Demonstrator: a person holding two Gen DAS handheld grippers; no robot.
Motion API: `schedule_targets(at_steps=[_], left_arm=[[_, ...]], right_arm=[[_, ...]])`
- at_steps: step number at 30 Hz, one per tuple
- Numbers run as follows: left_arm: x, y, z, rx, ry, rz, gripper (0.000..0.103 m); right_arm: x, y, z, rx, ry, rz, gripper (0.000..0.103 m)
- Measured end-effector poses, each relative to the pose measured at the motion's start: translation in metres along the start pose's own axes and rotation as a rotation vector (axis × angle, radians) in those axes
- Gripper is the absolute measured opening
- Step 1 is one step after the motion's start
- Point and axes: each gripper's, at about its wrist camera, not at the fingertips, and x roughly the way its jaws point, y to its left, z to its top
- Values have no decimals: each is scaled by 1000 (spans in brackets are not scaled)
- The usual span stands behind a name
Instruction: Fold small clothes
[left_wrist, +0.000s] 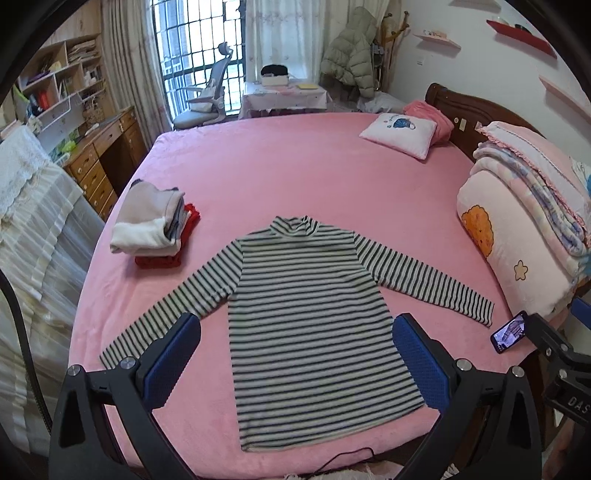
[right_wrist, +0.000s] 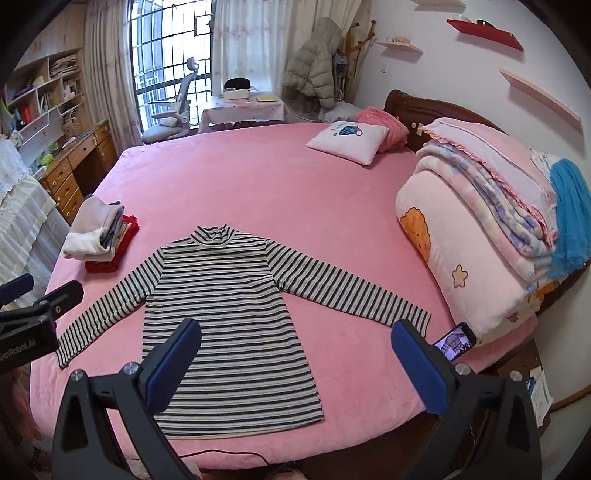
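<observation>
- The striped top (left_wrist: 306, 295) — soft knit, black-and-white bands — lies flat near the front edge of the plush pink bed (left_wrist: 280, 166).
- Its long axis runs near to far, collar at the far end, both sleeves spread outward.
- The left gripper (left_wrist: 295, 332) and right gripper (right_wrist: 295, 336) hover above it, jaws wide apart, holding nothing.
- A folded pile (left_wrist: 151, 232) sits to the left.

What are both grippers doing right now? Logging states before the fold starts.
Left gripper: open, holding nothing, above the striped shirt.
Right gripper: open, holding nothing.
</observation>
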Motion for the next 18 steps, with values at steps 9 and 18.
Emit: schedule_targets(at_steps=[9,18], left_arm=[[-19,-1,-16,-47,-20,39,103],[-34,1,-27,-104,-33,60,103]], right_arm=[[-3,-1,2,-41,-10,80,103],[-11,2,1,-89,-48,118,103]])
